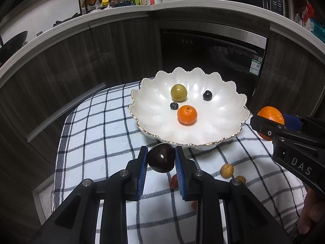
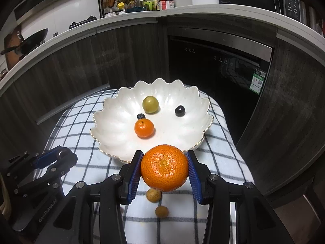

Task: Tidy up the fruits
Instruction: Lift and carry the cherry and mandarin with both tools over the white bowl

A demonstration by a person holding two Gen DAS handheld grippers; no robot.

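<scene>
**Left wrist and right wrist: two fruits to the bowl**

Left wrist: the left gripper [image 1: 161,158] clamps a dark plum [image 1: 161,157] just short of the scalloped bowl [image 1: 233,122]. Clear the rim before opening.

Right wrist: the right gripper [image 2: 165,167] grips a large orange [image 2: 164,167]; set it in bare porcelain, away from the small mandarin [image 2: 144,128].

Left claw [image 1: 161,158] is pointing steeply downward, its blue pads clamping a dark plum [image 1: 161,157] clear of the surface. Right claw [image 2: 165,167] is angling down alike, pads pressing both sides of a mandarin [image 2: 164,167]. Both are hanging side by side; fingers [image 1: 310,219] are gripping the right handle.
</scene>
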